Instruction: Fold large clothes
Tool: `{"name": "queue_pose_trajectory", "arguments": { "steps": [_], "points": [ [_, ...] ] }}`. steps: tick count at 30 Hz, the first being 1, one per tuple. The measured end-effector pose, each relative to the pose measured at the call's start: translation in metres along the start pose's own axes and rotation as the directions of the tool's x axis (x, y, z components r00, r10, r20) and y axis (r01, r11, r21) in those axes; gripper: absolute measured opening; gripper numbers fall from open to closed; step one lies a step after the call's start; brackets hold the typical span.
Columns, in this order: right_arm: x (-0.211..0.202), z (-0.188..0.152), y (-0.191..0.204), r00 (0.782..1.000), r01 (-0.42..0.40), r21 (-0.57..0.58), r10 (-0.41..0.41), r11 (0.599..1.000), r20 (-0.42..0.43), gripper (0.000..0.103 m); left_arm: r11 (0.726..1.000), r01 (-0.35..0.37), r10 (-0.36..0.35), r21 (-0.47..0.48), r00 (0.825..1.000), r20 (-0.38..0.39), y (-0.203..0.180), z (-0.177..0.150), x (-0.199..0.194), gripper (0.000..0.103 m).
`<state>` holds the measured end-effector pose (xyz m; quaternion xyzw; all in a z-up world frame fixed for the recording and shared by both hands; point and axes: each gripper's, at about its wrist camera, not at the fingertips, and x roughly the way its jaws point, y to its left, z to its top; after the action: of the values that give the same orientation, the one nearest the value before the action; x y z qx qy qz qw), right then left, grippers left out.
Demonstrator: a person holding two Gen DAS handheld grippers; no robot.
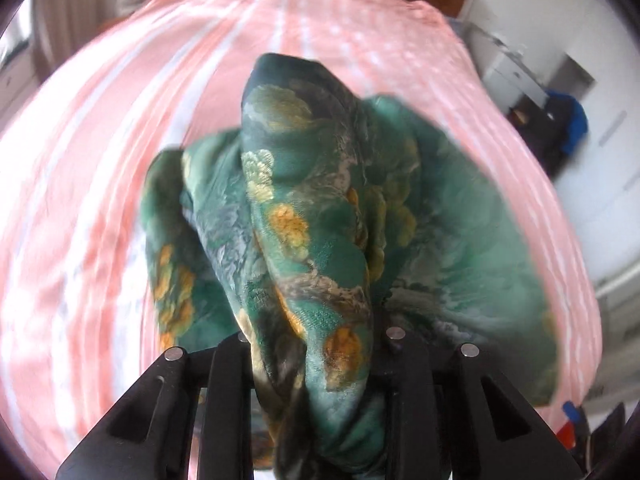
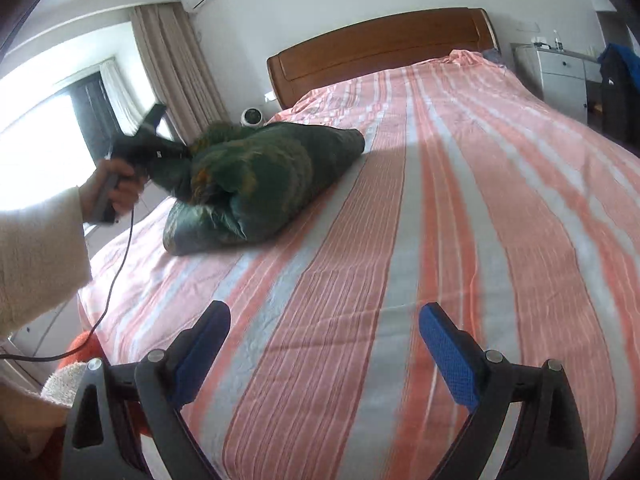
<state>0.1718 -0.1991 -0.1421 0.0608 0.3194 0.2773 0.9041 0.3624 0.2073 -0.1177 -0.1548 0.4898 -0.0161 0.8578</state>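
A large green garment with yellow and orange flower print (image 1: 320, 208) hangs bunched from my left gripper (image 1: 316, 360), whose fingers are shut on it; the fabric hides the fingertips. In the right wrist view the same garment (image 2: 260, 184) lies in a heap on the left part of the bed, with its near end lifted by the left gripper (image 2: 160, 152) in a person's hand. My right gripper (image 2: 324, 320) is open and empty, low over the near part of the bed, well right of the garment.
The bed (image 2: 460, 200) has a pink and white striped cover and a wooden headboard (image 2: 380, 44). A window and curtain (image 2: 168, 64) are at the left. A white cabinet (image 2: 560, 68) and dark clothes (image 2: 620, 92) stand at the right. A cable (image 2: 116, 280) hangs from the left gripper.
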Motion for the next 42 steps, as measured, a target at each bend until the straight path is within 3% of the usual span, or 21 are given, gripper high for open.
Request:
{"name": "queue_pose_trajectory", "arguments": {
  "steps": [3,8,14,18,21,25,28,30,31,32,33,34,35,38,42],
  "points": [
    [0.004,-0.008,0.002,1.0,0.017,-0.024,-0.018,1.0,-0.004,0.095,0.997,0.044,-0.043,-0.063,0.999,0.025,0.017,-0.016,0.011,0.028],
    [0.014,-0.015,-0.004,0.998,0.037,-0.03,-0.038,0.999,-0.044,0.095,0.993,0.073,-0.068,-0.088,0.996,0.057,0.027,-0.024,0.007,0.028],
    [0.016,-0.017,-0.004,0.997,0.052,-0.048,-0.054,0.997,-0.046,0.095,0.984,0.161,-0.149,-0.07,0.977,0.155,0.051,-0.04,-0.048,0.026],
    [0.024,-0.016,-0.002,0.997,0.052,-0.038,-0.055,0.998,-0.062,0.095,0.977,0.158,-0.144,-0.146,0.984,0.103,0.082,-0.062,-0.018,0.031],
    [0.036,0.013,0.006,0.999,0.011,-0.003,-0.011,1.0,-0.049,0.095,0.939,0.254,-0.223,-0.231,0.963,0.151,0.099,-0.074,-0.016,0.038],
    [0.065,0.101,0.039,0.997,-0.072,-0.008,0.072,0.997,0.042,0.094,0.922,0.305,-0.266,-0.238,0.946,0.184,0.105,-0.085,-0.018,0.048],
    [0.113,0.154,0.07,0.994,-0.106,-0.022,0.107,0.994,0.03,0.086,0.914,0.32,-0.277,-0.248,0.941,0.194,0.12,-0.083,-0.024,0.065],
    [0.158,0.172,0.093,0.993,-0.115,-0.039,0.115,0.993,-0.007,0.083,0.922,0.307,-0.261,-0.237,0.943,0.204,0.126,-0.083,-0.038,0.078],
    [0.185,0.172,0.106,0.991,-0.121,-0.065,0.116,0.991,-0.07,0.082,0.927,0.294,-0.249,-0.231,0.946,0.205,0.126,-0.084,-0.043,0.081],
    [0.206,0.167,0.114,0.983,-0.124,-0.09,0.11,0.988,-0.144,0.08,0.94,0.246,-0.201,-0.237,0.959,0.199,0.131,-0.088,-0.049,0.092],
    [0.231,0.156,0.125,0.971,-0.112,-0.131,0.08,0.985,-0.227,0.083,0.952,0.177,-0.132,-0.249,0.973,0.188,0.136,-0.094,-0.054,0.096],
    [0.247,0.143,0.141,0.967,-0.044,-0.235,-0.018,0.971,-0.255,0.086,0.956,0.157,-0.112,-0.248,0.976,0.184,0.139,-0.098,-0.057,0.096],
    [0.249,0.139,0.149,0.968,-0.02,-0.293,-0.055,0.956,-0.244,0.087,0.957,0.156,-0.111,-0.246,0.976,0.189,0.143,-0.106,-0.063,0.096],
    [0.236,0.142,0.165,0.966,-0.015,-0.388,-0.087,0.921,-0.245,0.089,0.949,0.154,-0.078,-0.275,0.96,0.269,0.151,-0.138,-0.088,0.097],
    [0.211,0.181,0.173,0.982,-0.042,-0.362,-0.028,0.931,-0.187,0.089,0.949,0.05,0.071,-0.312,0.928,0.365,0.153,-0.181,-0.107,0.097]
  ]
}}
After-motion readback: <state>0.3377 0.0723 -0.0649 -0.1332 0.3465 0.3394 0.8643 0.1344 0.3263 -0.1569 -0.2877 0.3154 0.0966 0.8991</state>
